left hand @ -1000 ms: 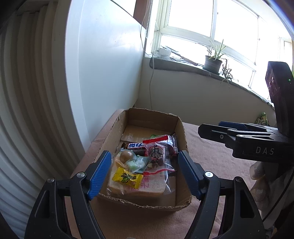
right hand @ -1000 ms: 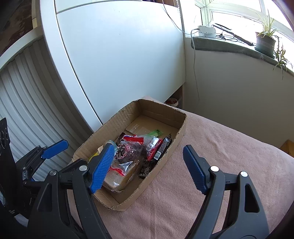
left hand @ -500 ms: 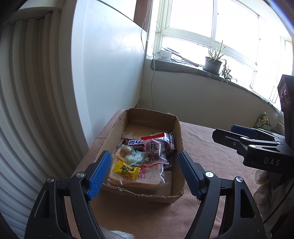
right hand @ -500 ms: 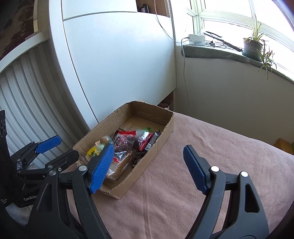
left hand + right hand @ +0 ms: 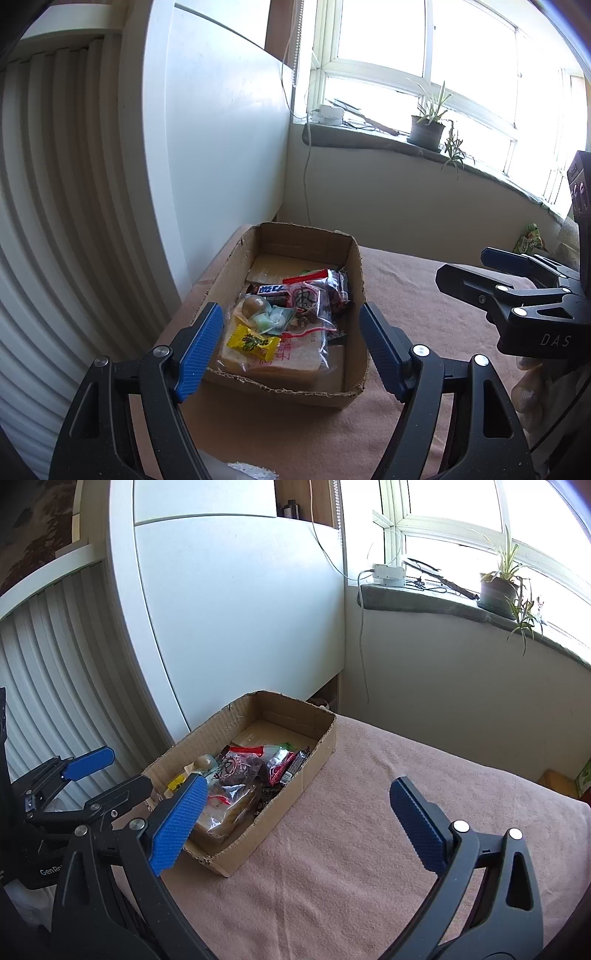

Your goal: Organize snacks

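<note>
An open cardboard box (image 5: 355,258) sits on the pink cloth at the table's left. It holds a bagged bread slice (image 5: 299,356), a yellow candy packet (image 5: 253,341), a chocolate bar (image 5: 271,290) and a red-sealed clear zip bag (image 5: 308,299). My left gripper (image 5: 289,309) hovers just short of the box's near wall, open and empty. My right gripper (image 5: 298,786) hangs to the right of the box (image 5: 325,734) over bare cloth; its jaws are opening, with nothing between them. Each gripper shows in the other's view: the right gripper (image 5: 461,266), the left gripper (image 5: 127,770).
A white cabinet panel (image 5: 240,627) and ribbed shutter (image 5: 55,221) rise just behind and left of the box. A windowsill carries a potted plant (image 5: 426,129) and a power adapter. A green packet (image 5: 530,240) lies at the far right. Pink cloth (image 5: 369,830) stretches right of the box.
My right gripper has drawn back and to the right, away from the box, and its jaws have spread wider. The left gripper has barely shifted.
</note>
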A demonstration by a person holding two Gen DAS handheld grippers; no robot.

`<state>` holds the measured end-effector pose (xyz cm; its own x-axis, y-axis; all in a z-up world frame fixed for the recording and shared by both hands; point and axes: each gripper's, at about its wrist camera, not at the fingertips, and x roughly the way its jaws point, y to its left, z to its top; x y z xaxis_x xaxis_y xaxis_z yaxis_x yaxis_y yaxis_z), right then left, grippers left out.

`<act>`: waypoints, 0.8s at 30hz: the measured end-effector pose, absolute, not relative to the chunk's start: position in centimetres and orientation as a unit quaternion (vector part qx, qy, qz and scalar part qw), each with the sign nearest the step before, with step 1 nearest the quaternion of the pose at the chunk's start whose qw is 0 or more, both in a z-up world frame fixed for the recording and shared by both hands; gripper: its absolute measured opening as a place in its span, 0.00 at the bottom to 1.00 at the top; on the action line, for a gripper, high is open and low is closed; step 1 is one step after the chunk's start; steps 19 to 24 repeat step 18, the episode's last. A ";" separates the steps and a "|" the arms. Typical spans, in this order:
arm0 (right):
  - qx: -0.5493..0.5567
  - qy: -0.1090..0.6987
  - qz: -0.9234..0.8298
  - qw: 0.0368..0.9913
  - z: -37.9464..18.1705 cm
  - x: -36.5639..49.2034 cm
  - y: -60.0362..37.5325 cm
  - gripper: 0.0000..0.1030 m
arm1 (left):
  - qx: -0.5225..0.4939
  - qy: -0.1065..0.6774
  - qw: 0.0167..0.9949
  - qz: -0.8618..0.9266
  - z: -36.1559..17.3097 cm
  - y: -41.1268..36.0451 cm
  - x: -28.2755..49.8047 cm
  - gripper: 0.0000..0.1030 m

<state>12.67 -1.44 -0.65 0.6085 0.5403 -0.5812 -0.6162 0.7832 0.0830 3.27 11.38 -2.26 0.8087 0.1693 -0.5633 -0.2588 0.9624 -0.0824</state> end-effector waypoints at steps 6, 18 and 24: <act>-0.057 0.302 0.319 0.896 -0.5 12.7 -1.8 0.98 | -0.079 0.288 0.948 0.112 -2.2 11.3 3.4 0.74; -0.055 0.310 0.317 0.895 -1.0 13.0 -2.4 0.98 | -0.072 0.285 0.949 0.110 -2.5 11.0 3.2 0.74; -0.055 0.310 0.317 0.895 -1.0 13.0 -2.4 0.98 | -0.072 0.285 0.949 0.110 -2.5 11.0 3.2 0.74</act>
